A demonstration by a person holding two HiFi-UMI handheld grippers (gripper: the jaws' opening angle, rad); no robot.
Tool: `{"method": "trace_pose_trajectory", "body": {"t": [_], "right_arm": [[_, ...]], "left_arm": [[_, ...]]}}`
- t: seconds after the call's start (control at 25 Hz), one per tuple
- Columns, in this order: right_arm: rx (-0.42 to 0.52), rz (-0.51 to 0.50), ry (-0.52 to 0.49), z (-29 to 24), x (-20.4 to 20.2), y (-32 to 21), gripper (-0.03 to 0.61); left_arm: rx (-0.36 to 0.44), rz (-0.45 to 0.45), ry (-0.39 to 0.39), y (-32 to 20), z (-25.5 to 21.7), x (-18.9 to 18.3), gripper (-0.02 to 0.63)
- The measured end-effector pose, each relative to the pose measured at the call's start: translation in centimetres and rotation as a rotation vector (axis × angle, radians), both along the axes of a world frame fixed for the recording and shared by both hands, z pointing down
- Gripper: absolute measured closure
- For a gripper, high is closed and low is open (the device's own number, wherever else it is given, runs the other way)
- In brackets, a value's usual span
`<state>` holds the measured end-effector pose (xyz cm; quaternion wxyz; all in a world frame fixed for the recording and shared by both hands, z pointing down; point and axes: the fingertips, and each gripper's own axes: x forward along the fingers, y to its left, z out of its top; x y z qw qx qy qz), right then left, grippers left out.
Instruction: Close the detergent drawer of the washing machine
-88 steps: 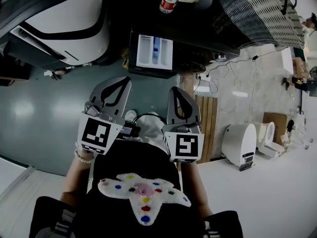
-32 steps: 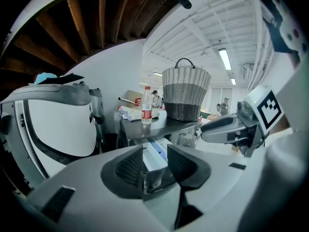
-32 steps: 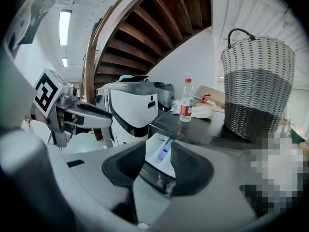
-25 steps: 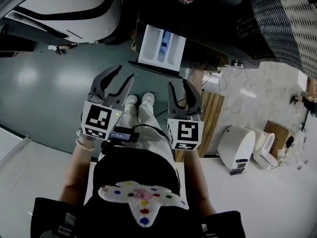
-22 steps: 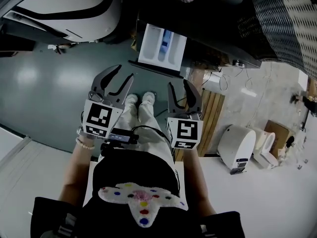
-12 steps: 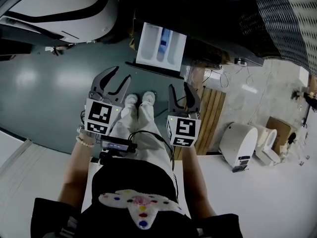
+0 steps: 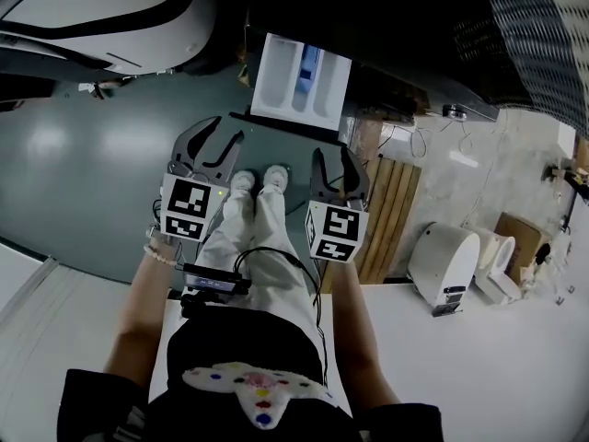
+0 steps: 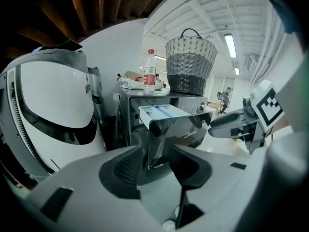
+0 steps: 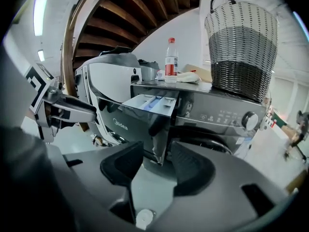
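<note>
The white detergent drawer stands pulled out of the dark washing machine, showing its compartments with a blue insert. In the left gripper view the drawer lies straight ahead past the jaws, and in the right gripper view the drawer is ahead too. My left gripper hangs open well short of the drawer, low and to its left. My right gripper is open as well, below the drawer's right corner. Neither gripper touches anything, and both pairs of jaws are empty.
A wicker basket and a water bottle stand on top of the washer. A big white rounded appliance is to the left. The person's feet are between the grippers. A wooden panel and white units are at the right.
Both jaws have opened since the earliest frame. Over the last second both grippers sank lower in front of the person. The drawer stays pulled out.
</note>
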<state>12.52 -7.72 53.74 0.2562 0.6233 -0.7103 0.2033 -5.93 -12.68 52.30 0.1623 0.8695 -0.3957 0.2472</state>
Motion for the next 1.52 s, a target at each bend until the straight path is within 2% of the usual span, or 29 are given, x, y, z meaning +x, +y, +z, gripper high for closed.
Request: {"method": "trace_pose_trajectory", "body": {"t": [0.32, 0.48, 0.6, 1.52], "right_arm": [[0.012, 0.049, -0.051, 0.3, -0.2, -0.8, 0.402], [0.012, 0.076, -0.056, 0.3, -0.2, -0.8, 0.418], [0.015, 0.089, -0.052, 0.3, 0.1, -0.9, 0.433], [0.016, 0.059, -0.015, 0.4, 0.3, -2.3, 0.445]], "left_arm": [[0.022, -0.023, 0.009, -0.9, 0.1, 0.6, 0.443], [0.035, -0.022, 0.003, -1.1, 0.0, 0.8, 0.496], [0.031, -0.031, 0.009, -1.1, 0.1, 0.9, 0.500], [0.014, -0.049, 0.007, -2.4, 0.1, 1.1, 0.500]]}}
